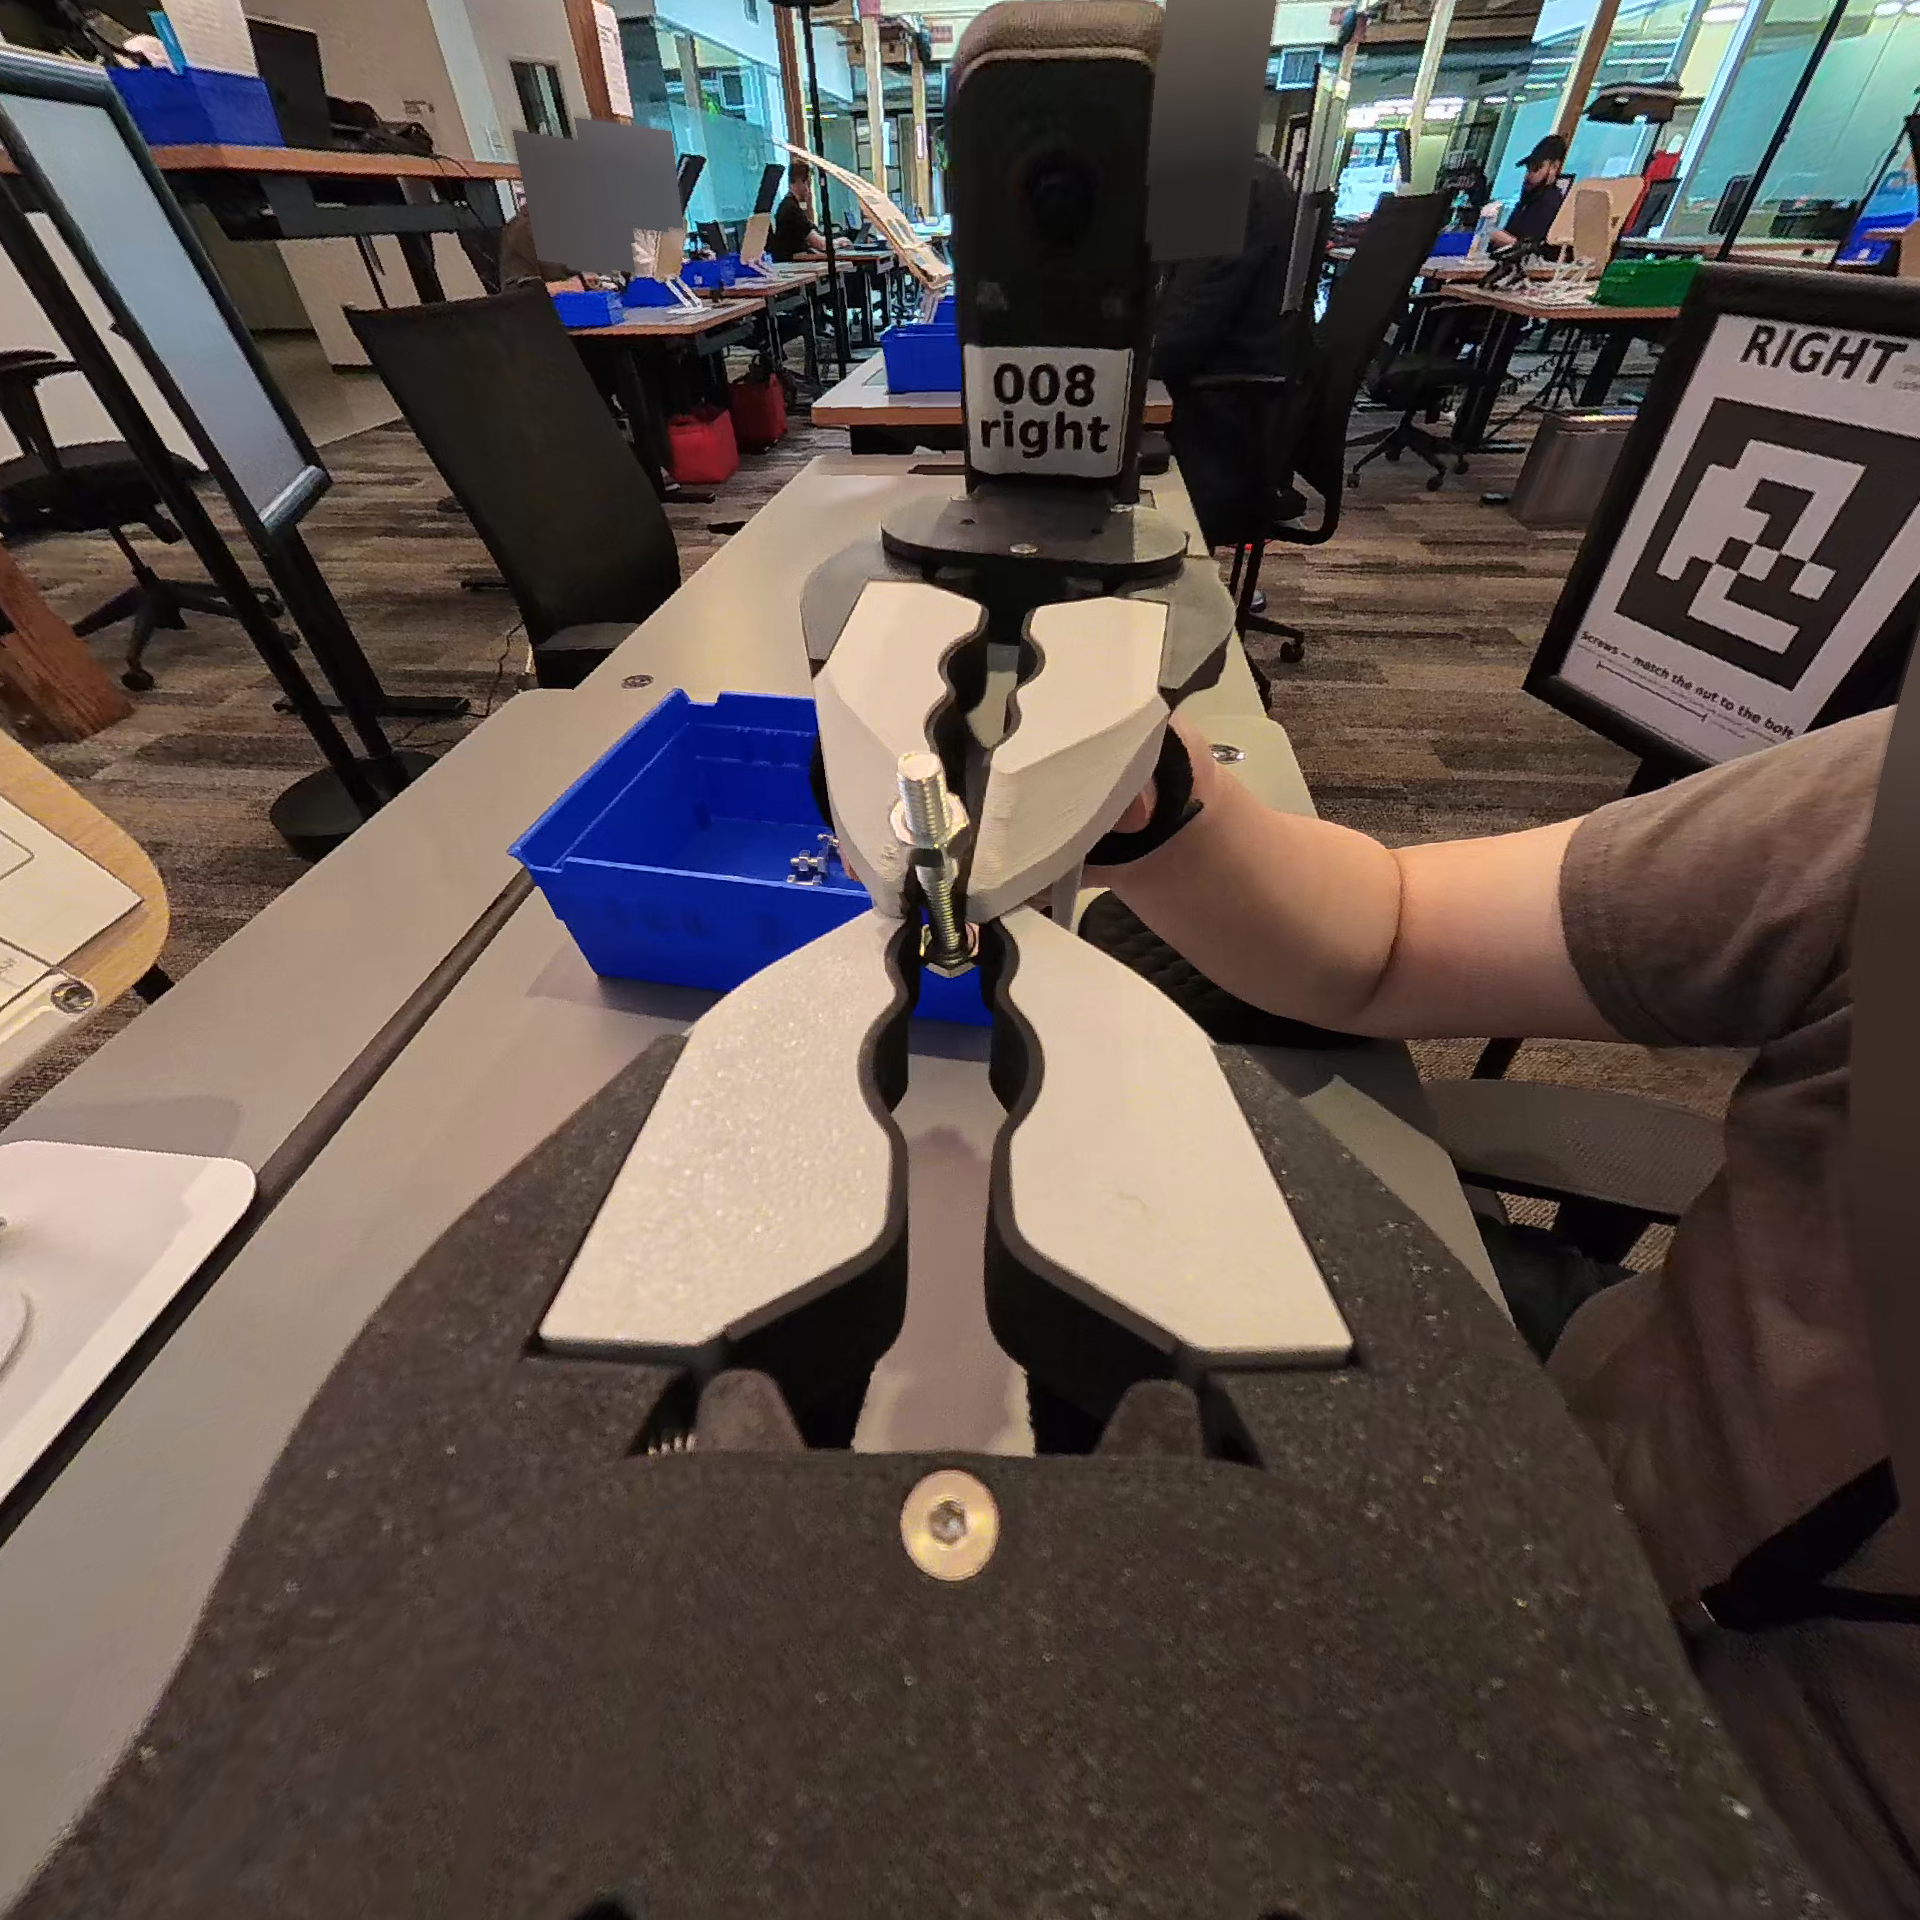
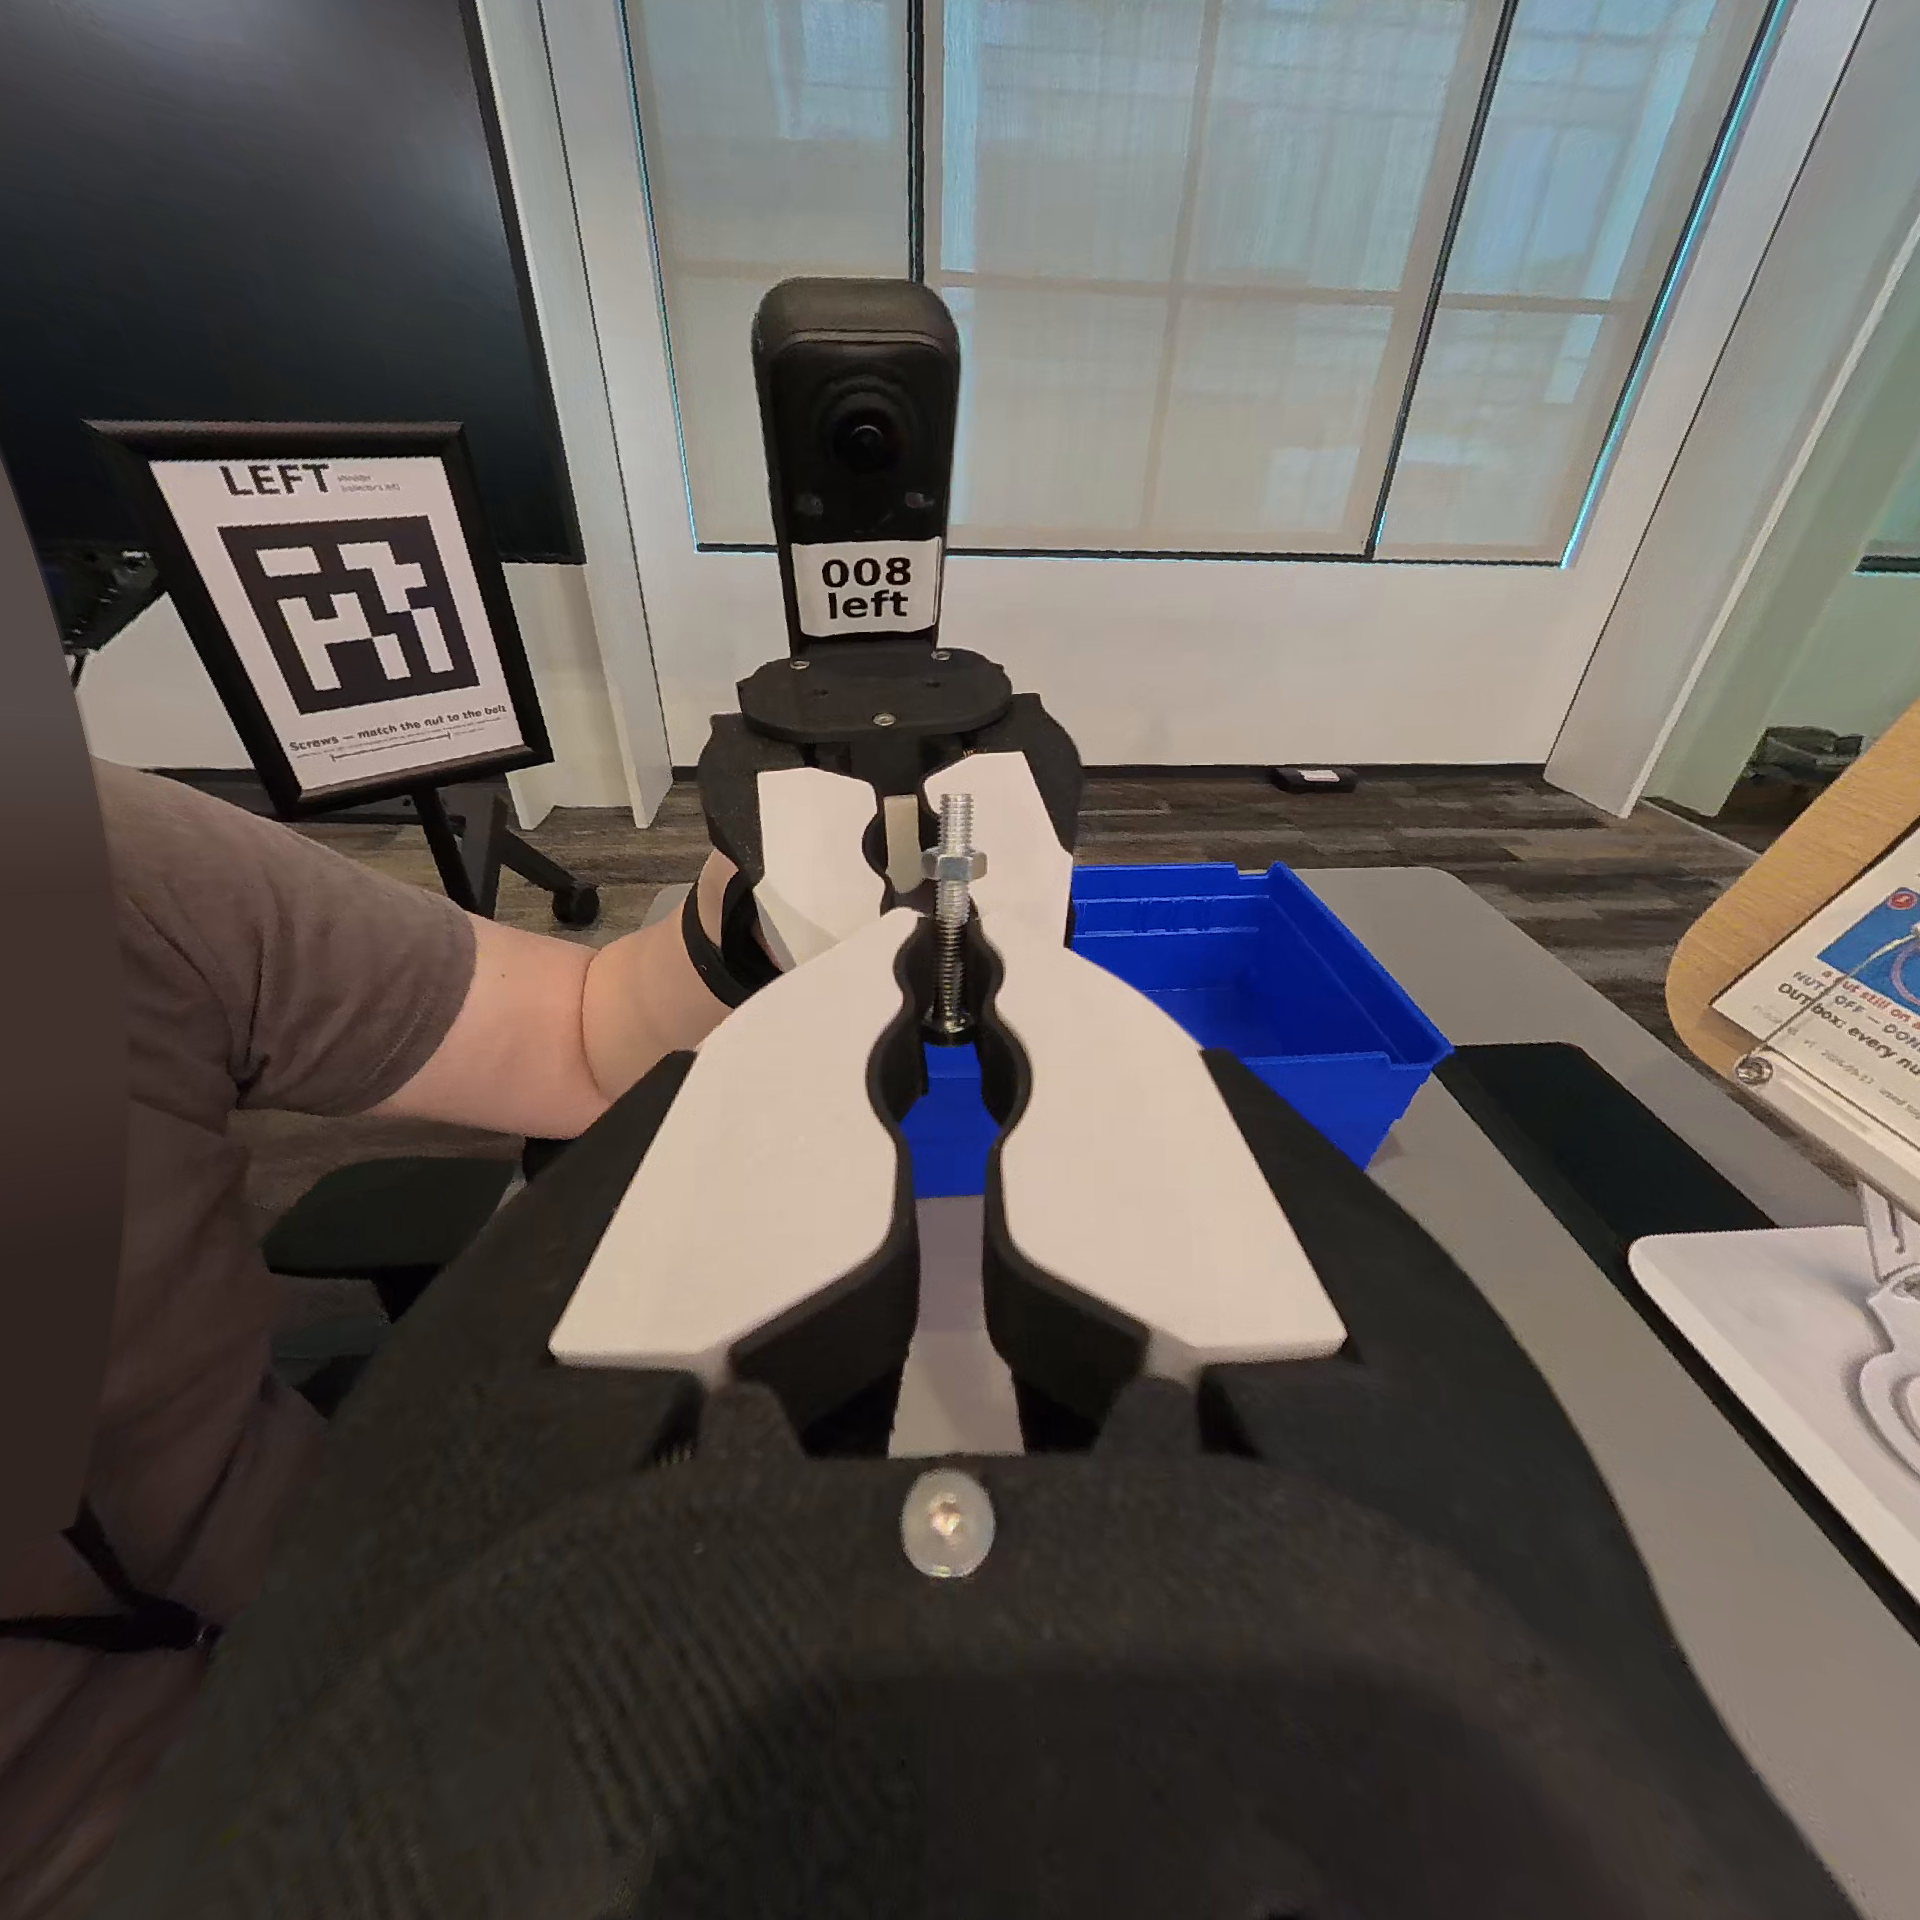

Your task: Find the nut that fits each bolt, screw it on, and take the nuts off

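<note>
Mid-job on one pair, by the look of it. The left gripper (image 1: 943, 951) was closed down to about nut width, w/ the small hex nut (image 2: 956, 863) pinched at its tips. The right gripper (image 2: 954, 927) was nearly closed too, gripping the head end of the threaded bolt (image 2: 951, 966) in the notch between its fingers. The two grippers faced each other tip to tip, held up over the near corner of the blue bin (image 1: 675, 831), which sat on the grey table (image 1: 312, 987).

The bolt ran straight from one claw into the other. The nut sat partway along the shaft, w/ a short length of thread sticking out past it toward the left gripper and a longer bare stretch between the nut and the right gripper's tips. The thicker silver end (image 1: 925, 800) lay between the right gripper's fingers. It was prob. the flanged head, though the left wrist view was too foreshortened to be sure.

Progress, as a judgement: a fitting nut had been found for this bolt and it was engaged on the thread, so matching was done for this pair. Whether it was going on or coming off couldn't be told from one moment. Either way, the nut had yet to come off. A few small silver fasteners (image 1: 810, 862) lay in the bin, so more pairs likely remained.
</note>
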A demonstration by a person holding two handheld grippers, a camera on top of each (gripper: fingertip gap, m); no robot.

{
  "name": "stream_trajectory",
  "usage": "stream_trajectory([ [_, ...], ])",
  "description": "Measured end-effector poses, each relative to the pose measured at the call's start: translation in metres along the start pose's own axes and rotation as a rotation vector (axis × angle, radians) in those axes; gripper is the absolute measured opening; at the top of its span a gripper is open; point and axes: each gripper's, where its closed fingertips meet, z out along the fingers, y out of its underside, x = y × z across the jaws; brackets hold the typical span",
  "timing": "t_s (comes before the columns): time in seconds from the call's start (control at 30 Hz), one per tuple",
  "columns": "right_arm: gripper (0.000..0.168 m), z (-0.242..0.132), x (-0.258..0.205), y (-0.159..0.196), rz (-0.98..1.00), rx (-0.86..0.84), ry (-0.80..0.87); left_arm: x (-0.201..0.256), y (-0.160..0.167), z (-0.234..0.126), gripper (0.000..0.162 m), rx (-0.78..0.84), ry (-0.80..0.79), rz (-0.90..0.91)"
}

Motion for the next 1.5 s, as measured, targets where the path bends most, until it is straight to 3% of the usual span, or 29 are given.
stream_trajectory([
  [0.07, 0.006, -0.001, 0.005, 0.001, 0.036, 0.007, 0.011, -0.004, 0.001, 0.001, 0.012, 0.000, -0.013, -0.015],
  [0.27, 0.006, -0.012, 0.030, 0.002, 0.212, 0.081, 0.015, -0.020, 0.010, 0.005, 0.051, -0.033, -0.079, -0.058],
  [0.4, 0.006, -0.029, 0.051, 0.003, 0.300, 0.101, 0.045, -0.025, 0.009, 0.001, 0.052, -0.034, -0.112, -0.052],
  [0.5, 0.006, -0.051, 0.063, 0.009, 0.321, -0.009, 0.100, -0.028, 0.008, -0.005, 0.050, -0.054, -0.148, -0.021],
  [0.57, 0.006, -0.085, 0.074, 0.026, 0.316, -0.210, 0.218, -0.028, 0.004, -0.010, 0.048, -0.054, -0.166, -0.008],
  [0.67, 0.006, -0.177, 0.105, 0.073, 0.374, -0.543, 0.585, -0.029, 0.002, -0.017, 0.046, -0.072, -0.213, 0.032],
  [0.8, 0.006, -0.277, 0.125, 0.136, 0.679, -0.725, 0.902, -0.025, 0.007, -0.017, 0.047, -0.119, -0.200, 0.037],
  [0.87, 0.007, -0.302, 0.131, 0.168, 0.773, -0.813, 0.941, -0.025, 0.008, -0.017, 0.046, -0.127, -0.197, 0.036],
  [1.07, 0.007, -0.312, 0.131, 0.240, 0.996, -0.975, 0.868, -0.030, 0.013, -0.017, 0.046, -0.156, -0.214, 0.028],
  [1.33, 0.006, -0.301, 0.138, 0.275, 0.978, -1.137, 0.839, -0.044, 0.027, -0.015, 0.044, -0.210, -0.260, 0.004],
  [1.5, 0.007, -0.299, 0.141, 0.282, 0.956, -1.175, 0.835, -0.084, 0.037, -0.033, 0.044, -0.296, -0.515, 0.058],
])
